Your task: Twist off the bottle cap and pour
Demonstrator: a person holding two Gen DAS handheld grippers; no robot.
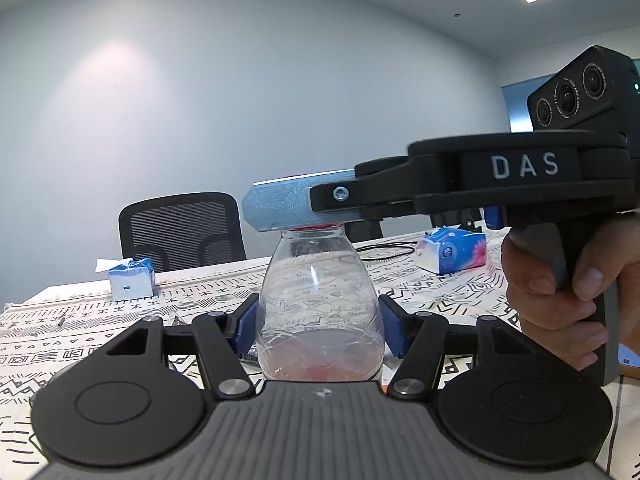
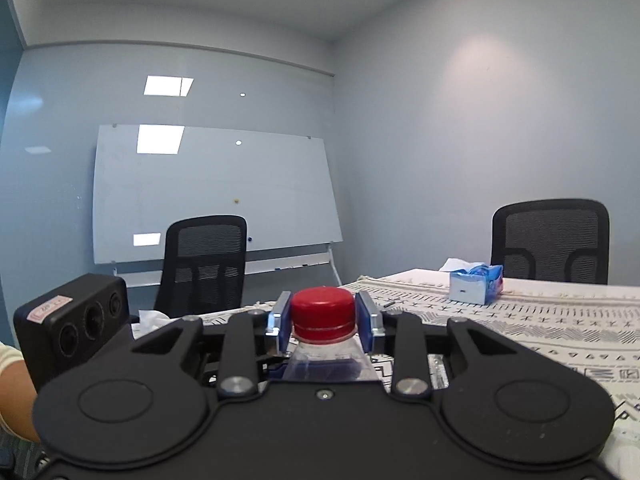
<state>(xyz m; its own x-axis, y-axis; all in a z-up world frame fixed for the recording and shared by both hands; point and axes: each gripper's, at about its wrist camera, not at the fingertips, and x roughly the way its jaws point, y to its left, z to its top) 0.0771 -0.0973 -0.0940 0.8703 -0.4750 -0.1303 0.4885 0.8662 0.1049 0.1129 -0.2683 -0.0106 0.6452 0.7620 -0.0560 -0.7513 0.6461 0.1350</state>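
Two tools are working one clear plastic bottle [image 1: 320,304] that is standing upright on the patterned worktop [image 1: 440,284], long axis vertical. The left tool [image 1: 320,322] is clamping the bottle's lower body, blue pads [image 1: 394,330] pressing on both sides, pointing roughly level. The right tool [image 2: 323,318] is coming in from the side at cap height, also level, its jaws closing tight on the red cap [image 2: 322,313]; both pads are sitting against the cap's sides. In the left wrist view, the right tool's pale blue finger [image 1: 280,204] is covering the cap just above the bottle's neck, with a person's hand [image 1: 560,292] wrapping the grip.

A little reddish liquid seems to be sitting at the bottle's bottom, though it is hard to tell. The key relation: the cap is lying directly above the left tool's grip, on the same vertical axis, so the twist should be turning about that axis while the left holds the body steady. The cap is not yet off. A tissue pack [image 1: 452,250] and a small blue box [image 1: 130,278] are lying well apart behind.
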